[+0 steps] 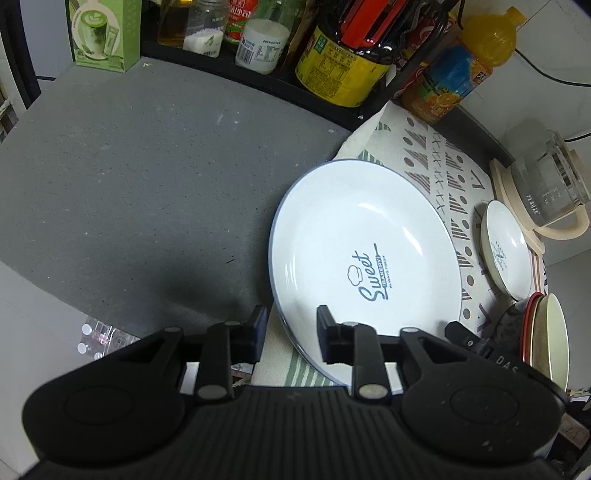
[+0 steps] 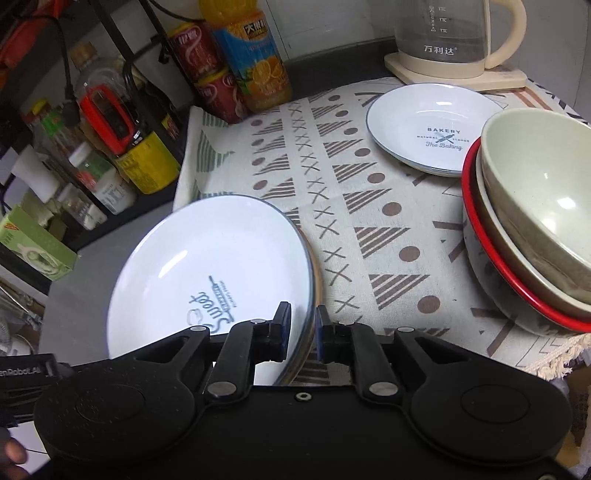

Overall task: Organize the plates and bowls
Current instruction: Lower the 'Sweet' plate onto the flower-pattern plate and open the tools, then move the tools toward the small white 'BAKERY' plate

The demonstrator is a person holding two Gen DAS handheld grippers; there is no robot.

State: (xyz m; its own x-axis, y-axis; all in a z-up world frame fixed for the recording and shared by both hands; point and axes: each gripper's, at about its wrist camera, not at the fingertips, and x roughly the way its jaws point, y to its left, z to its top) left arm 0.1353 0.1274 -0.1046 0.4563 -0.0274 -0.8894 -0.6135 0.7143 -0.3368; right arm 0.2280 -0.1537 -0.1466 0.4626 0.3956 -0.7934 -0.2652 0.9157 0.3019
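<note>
A large white "Sweet" plate (image 1: 364,251) (image 2: 207,273) is tilted, its left side raised off the patterned cloth (image 2: 369,206). My right gripper (image 2: 303,332) is shut on its rim, one finger above and one below. My left gripper (image 1: 291,332) is open, its jaws straddling the plate's near-left rim without gripping. A smaller white "Bakery" plate (image 2: 428,125) (image 1: 504,251) lies flat at the back of the cloth. A stack of nested bowls (image 2: 535,221) (image 1: 543,332), red-rimmed at the bottom, stands on the right.
A black rack of bottles and jars (image 1: 332,55) (image 2: 92,140) lines the back left. An orange juice bottle (image 2: 255,59) and red cans (image 2: 207,74) stand by it. A glass kettle (image 2: 454,33) (image 1: 546,184) sits at the back right. Grey counter (image 1: 147,184) lies left of the cloth.
</note>
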